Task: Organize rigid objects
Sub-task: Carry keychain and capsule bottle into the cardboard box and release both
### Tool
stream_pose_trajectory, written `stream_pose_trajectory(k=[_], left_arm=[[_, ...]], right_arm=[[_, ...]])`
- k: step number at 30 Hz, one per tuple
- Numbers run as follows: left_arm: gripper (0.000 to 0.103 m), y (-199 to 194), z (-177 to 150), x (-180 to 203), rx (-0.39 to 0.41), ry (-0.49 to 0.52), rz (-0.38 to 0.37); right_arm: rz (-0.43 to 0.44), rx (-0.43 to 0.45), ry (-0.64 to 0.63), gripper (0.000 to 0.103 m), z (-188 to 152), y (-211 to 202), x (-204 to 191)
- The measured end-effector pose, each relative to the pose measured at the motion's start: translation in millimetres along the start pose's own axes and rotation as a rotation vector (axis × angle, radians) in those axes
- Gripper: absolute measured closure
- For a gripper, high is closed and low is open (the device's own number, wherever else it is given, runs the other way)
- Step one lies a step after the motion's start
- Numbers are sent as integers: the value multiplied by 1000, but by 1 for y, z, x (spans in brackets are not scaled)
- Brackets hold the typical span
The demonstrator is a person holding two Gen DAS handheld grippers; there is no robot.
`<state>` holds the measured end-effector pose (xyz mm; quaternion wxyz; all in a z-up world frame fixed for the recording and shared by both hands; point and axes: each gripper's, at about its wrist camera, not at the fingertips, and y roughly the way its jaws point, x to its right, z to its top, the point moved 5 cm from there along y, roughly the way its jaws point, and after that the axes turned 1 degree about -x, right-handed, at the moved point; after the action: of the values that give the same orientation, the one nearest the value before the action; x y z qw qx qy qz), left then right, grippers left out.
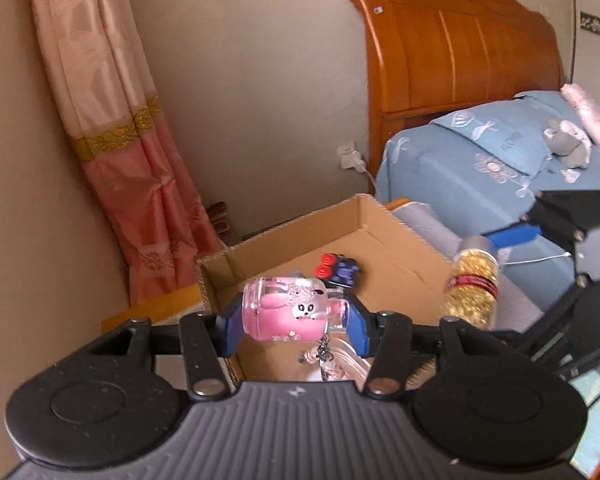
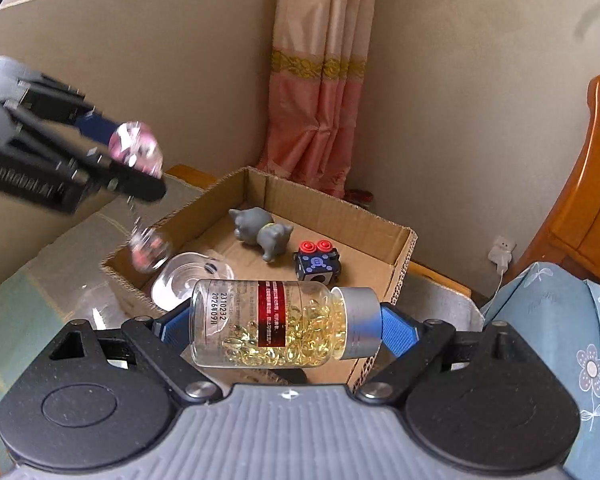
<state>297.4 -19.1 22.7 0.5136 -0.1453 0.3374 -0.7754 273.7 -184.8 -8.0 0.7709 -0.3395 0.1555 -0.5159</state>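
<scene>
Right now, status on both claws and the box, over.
Left claw shut on pink keychain bottle. Right claw shut on capsule bottle. Both above cardboard box; grey toy animals and dark cube inside.

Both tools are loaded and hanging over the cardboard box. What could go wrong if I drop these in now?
1. The right tool pinches the clear capsule bottle with the silver cap end to end; it could pivot out early.
2. A clear glass piece lies in the open cardboard box beneath; a falling bottle may crack it.
3. The left tool holds the pink see-through cartoon bottle, whose dangling charm chain might snag the box rim.
</scene>
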Motion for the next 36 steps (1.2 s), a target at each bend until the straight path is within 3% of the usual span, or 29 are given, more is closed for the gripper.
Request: stream_pose_trajectory(k=[9,13,21,22,24,25,26,31,36], left_arm=[[53,56,-3,-21,-65,-29,52],[53,68,-5,-24,-82,-35,55],[53,82,-7,-25,-105,-44,53],[51,83,-7,-26,-110,-46,55],[32,82,-7,-26,-106,-58,54],[13,81,-6,-26,-97,-64,52],[6,78,-6,-26,-81,-69,60],[5,58,-9,-26,-38,-95,51],[5,44,-21,-20,-63,-68,65]], right_arm=[[1,-83,6,8,-8,41,4],[-6,-65,-9,0,-14,36,0],[1,-29,-40,0,-17,16,-12],[3,-22,-43,0,-17,12,-14],[12,-6,-41,0,-17,5,-17],[17,0,-38,0,-17,2,-19],[22,4,-35,0,-18,-2,-20],[6,22,-6,0,-29,-14,-27],[0,20,44,0,-45,-20,-35]])
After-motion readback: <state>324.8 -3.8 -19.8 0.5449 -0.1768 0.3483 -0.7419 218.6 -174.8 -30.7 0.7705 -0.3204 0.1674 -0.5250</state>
